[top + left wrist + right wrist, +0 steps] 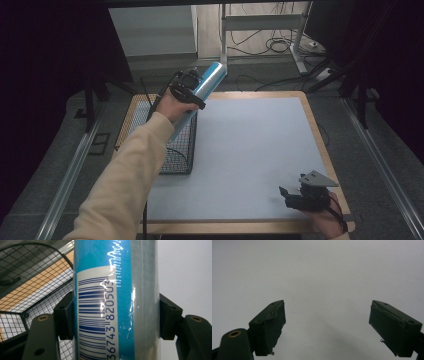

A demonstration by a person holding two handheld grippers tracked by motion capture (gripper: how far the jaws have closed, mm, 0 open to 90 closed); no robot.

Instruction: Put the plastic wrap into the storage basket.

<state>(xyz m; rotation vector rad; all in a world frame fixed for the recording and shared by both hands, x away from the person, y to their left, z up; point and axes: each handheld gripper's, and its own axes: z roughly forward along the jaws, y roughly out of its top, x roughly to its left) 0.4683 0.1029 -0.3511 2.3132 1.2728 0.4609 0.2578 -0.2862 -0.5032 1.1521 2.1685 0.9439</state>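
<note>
Gripping item: left gripper (pixel 192 88), jaws clamped on either side of a long blue cylindrical tube with glossy shrink-wrap film (pixel 200 95), held in the air.

Position: tube tilted, upper end leaning away to the right, lower end dipping over the black wire-mesh basket (pixel 184 150) at the table's left side. Basket lay directly below and just left of the held tube; left hand was much the nearer. Whether the lower end touched the mesh could not be told from the high view.

Appearance: blue body with a silvery strip, white barcode label (pixel 96 317) with dark bars and digits running along its length.

Second tool: right gripper (pixel 300 196), jaws spread wide and empty, resting low near the right front corner of the grey-topped table (pixel 250 145), well apart from the tube.
</note>
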